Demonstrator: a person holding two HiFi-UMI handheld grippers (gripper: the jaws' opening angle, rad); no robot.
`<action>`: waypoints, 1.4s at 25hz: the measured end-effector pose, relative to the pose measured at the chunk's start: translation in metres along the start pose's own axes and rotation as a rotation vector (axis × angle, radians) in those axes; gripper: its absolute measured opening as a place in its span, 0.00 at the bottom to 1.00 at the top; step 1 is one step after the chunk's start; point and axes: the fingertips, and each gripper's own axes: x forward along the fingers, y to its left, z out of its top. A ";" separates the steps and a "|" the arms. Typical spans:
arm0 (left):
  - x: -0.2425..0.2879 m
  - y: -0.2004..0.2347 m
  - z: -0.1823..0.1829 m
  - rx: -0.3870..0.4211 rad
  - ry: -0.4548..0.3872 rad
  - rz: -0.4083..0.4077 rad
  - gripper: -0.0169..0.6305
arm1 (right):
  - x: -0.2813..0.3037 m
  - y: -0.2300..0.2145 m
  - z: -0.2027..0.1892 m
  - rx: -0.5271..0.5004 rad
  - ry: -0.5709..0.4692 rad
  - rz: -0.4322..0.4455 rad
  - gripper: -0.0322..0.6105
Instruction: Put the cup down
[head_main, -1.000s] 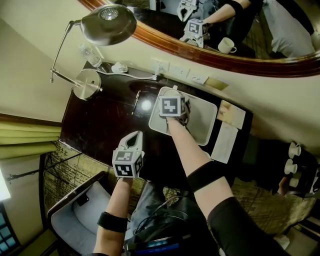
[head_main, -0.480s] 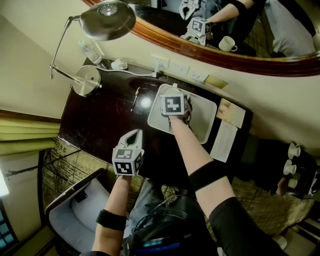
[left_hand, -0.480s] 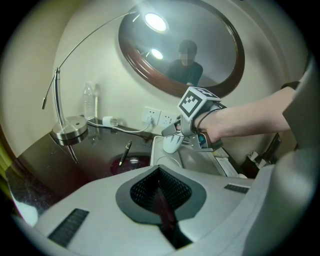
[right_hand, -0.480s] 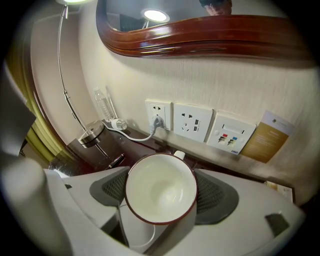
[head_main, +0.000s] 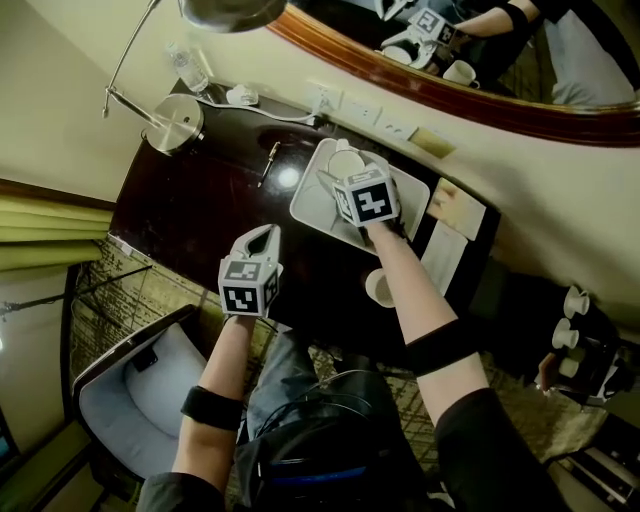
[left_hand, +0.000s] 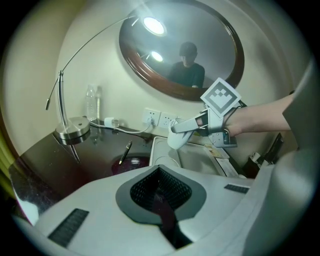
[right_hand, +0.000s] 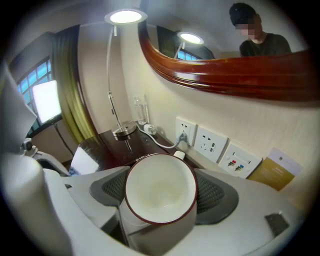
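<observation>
Smooth, glossy white glaze on the cup (right_hand: 159, 192). Dark polished wood for the desk (head_main: 200, 222) — brushed metal on the lamp base (head_main: 172, 122), matt pale tray (head_main: 410, 192), varnished wood round the mirror frame (right_hand: 225, 70).

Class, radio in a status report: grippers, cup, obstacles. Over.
Left gripper shut, empty. Right gripper shut on cup, held above tray. Second cup on desk beside right arm.

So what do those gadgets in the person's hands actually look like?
The left tool and right tool are each a pale grey plastic shell whose two jaws carry dark mesh-textured pads. Behind them sits a white cube printed with black square markers. The person wears a black band on each arm.
</observation>
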 end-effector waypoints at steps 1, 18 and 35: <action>-0.002 -0.002 -0.001 -0.005 0.002 0.002 0.03 | -0.007 0.007 -0.001 -0.040 -0.003 0.029 0.68; -0.038 -0.018 -0.032 -0.064 -0.054 0.120 0.03 | -0.084 0.152 -0.116 -0.580 0.107 0.597 0.68; -0.058 -0.017 -0.057 -0.080 -0.050 0.155 0.03 | -0.070 0.175 -0.180 -0.813 0.217 0.680 0.68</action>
